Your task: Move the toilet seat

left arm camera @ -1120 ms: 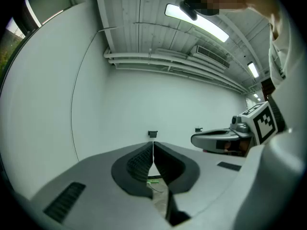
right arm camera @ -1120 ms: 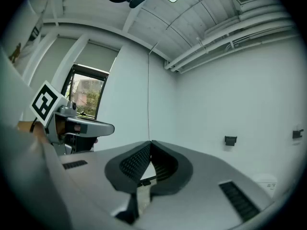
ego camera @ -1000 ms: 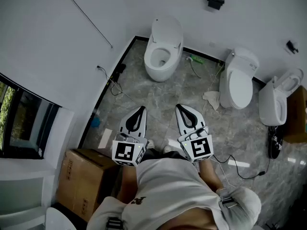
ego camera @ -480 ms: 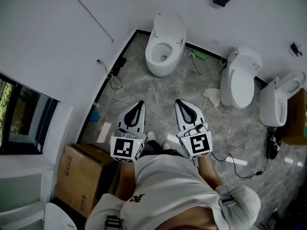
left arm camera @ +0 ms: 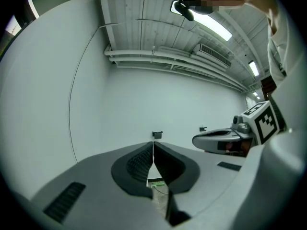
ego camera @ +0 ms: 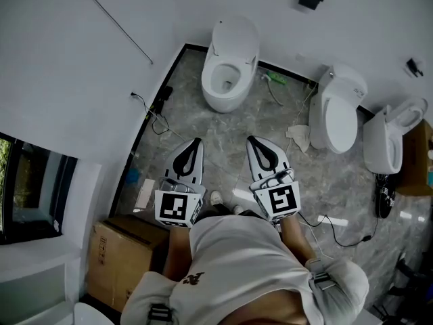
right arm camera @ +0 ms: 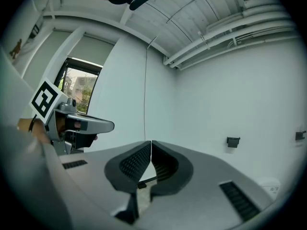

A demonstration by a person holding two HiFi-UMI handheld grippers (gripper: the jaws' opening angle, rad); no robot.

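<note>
- The left gripper (ego camera: 196, 141) has its jaws pressed together, with nothing between them
- The right gripper (ego camera: 251, 141) has its jaws pressed together too, and it holds nothing
- The toilet seat (ego camera: 225, 100) is on the open toilet, well ahead of both jaws
- Its long way runs from the back wall toward the jaws, front end nearest them
- Seat up or down: cannot tell
- Bare grey floor (ego camera: 226, 131) lies between the jaws and the seat
- A white wall (ego camera: 81, 80) and cables (ego camera: 152, 117) are left of the left jaws
- A closed toilet (ego camera: 336, 114) stands ahead and right of the right jaws
</note>
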